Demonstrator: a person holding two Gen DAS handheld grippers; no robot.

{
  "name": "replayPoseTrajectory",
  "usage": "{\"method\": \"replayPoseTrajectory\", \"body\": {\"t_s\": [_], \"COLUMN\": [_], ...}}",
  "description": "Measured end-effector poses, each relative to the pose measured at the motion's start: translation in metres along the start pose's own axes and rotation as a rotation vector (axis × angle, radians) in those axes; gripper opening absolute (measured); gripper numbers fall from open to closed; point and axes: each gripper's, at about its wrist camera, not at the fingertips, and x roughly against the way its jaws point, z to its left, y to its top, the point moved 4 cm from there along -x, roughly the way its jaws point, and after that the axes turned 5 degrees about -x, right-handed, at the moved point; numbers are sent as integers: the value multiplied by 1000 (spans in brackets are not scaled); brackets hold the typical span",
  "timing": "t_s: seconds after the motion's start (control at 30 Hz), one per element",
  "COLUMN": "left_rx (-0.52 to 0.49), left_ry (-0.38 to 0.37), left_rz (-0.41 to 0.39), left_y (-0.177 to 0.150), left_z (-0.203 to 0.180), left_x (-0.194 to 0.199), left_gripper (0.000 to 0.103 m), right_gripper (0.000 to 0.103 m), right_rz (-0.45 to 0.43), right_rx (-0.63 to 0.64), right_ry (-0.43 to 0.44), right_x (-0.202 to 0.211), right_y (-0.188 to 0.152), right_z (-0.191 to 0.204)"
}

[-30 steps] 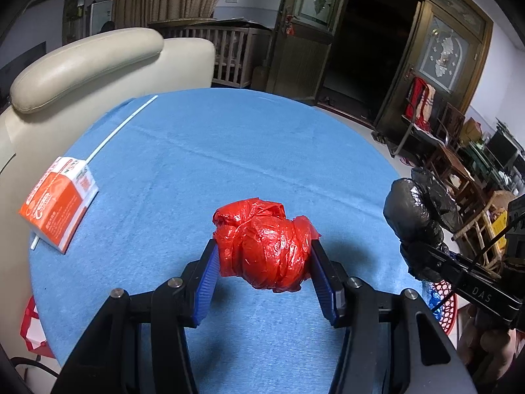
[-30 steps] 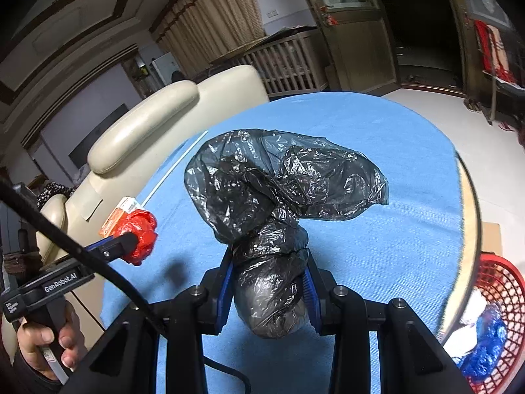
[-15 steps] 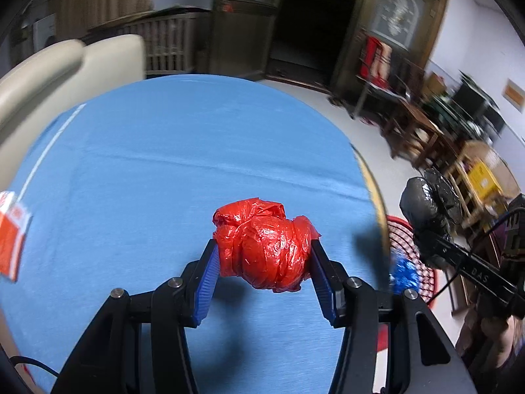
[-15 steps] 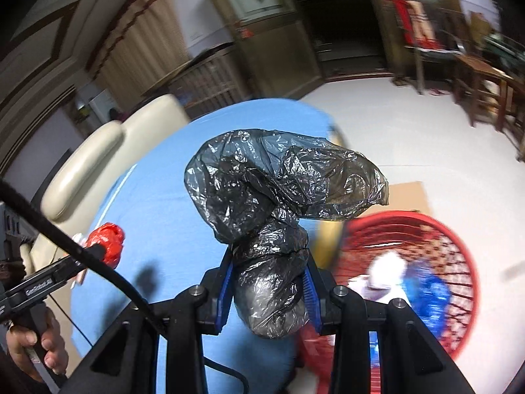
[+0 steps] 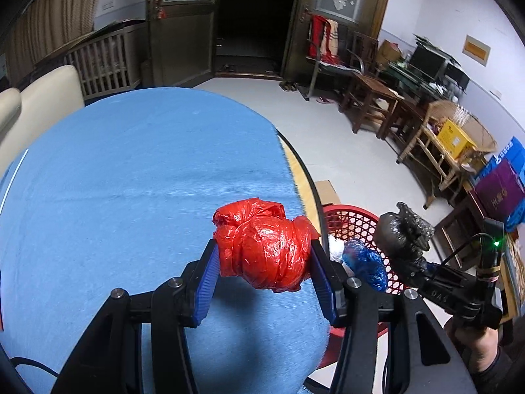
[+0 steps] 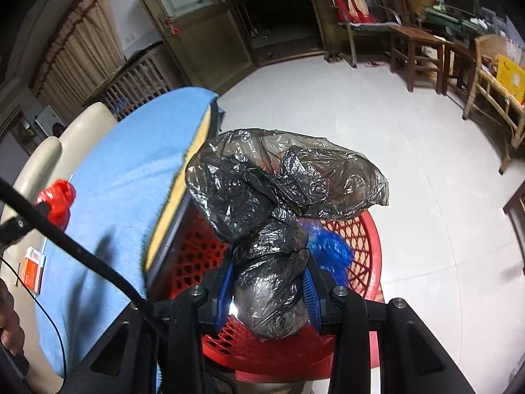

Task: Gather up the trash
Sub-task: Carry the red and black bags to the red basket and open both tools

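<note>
Left gripper [image 5: 265,271]: blue fingers [image 5: 209,279] pinch a crumpled red plastic bag ball [image 5: 264,249] from both sides. It's held up over the near right edge of the round tabletop w/ blue cloth [image 5: 131,180].

Right gripper [image 6: 269,292]: fingers [image 6: 226,287] squeeze tight on the twisted neck of a crinkly black plastic bag [image 6: 279,197]. Puffy top of the bag sticks up past the fingers. It hangs right over a red plastic mesh basket [image 6: 357,229] on the pale floor [image 6: 410,164], just beside the tabletop edge.

In the basket: a blue plastic wad [image 6: 328,251] & smth white [image 5: 335,248].

Far left on the cloth lies a small orange-and-white carton [image 6: 32,267].
</note>
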Motion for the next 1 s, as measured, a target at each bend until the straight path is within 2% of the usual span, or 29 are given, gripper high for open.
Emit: {"method": "replayPoseTrajectory", "body": {"t_s": [0.37, 0.8, 1.0], "left_rx": [-17, -26, -40], "left_ry": [56, 55, 53], "left_rz": [74, 73, 69], "left_y": [3, 4, 6], "left_z": [-15, -24, -30], "left_x": [-21, -18, -19], "left_gripper": [55, 55, 55], "right_gripper": [40, 40, 40], "right_rz": [6, -6, 21], "right_rx": [14, 49, 43], "right_ry": [7, -9, -24], "right_x": [-4, 5, -2], "right_y": [-1, -3, -6], "right_z": [3, 12, 10]}}
